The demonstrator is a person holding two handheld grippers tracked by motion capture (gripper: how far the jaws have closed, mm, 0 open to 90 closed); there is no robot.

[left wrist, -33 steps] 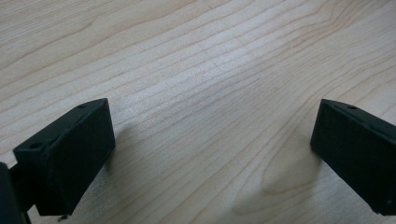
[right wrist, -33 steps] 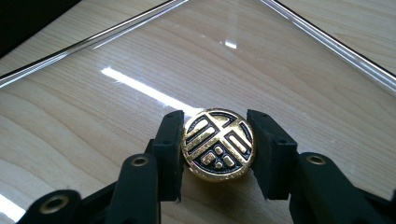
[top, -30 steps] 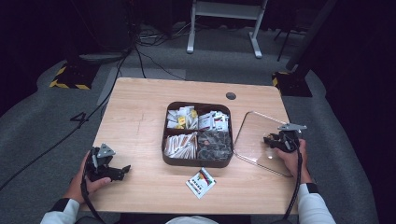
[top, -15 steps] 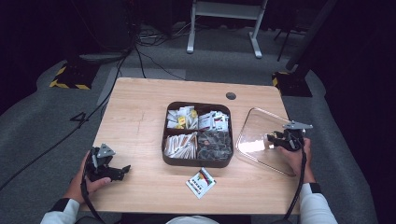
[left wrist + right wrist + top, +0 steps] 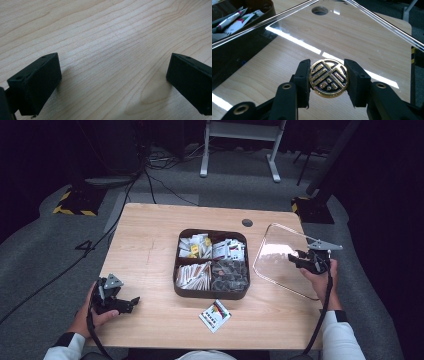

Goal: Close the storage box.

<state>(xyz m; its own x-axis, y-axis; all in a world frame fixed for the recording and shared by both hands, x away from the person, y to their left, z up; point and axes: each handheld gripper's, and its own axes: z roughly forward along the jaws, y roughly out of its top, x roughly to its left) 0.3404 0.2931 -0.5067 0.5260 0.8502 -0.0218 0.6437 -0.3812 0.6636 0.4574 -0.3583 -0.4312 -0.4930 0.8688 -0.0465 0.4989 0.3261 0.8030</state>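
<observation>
Right gripper (image 5: 328, 82): jaws clamped on the round gold-and-black knob (image 5: 329, 78) of the clear square plastic lid (image 5: 282, 260). Lid is off the desk (image 5: 150, 245), tilted, held just right of the dark brown four-compartment tray (image 5: 212, 292) of packets and sticks. Tray uncovered. One white printed sachet (image 5: 215, 315) lies loose in front of the tray.

Left gripper (image 5: 117, 300): jaws wide, nothing between them, resting low over bare desk, well apart from the tray.

Judgement: lid lifted; placing it, likely onto the tray, remains.
</observation>
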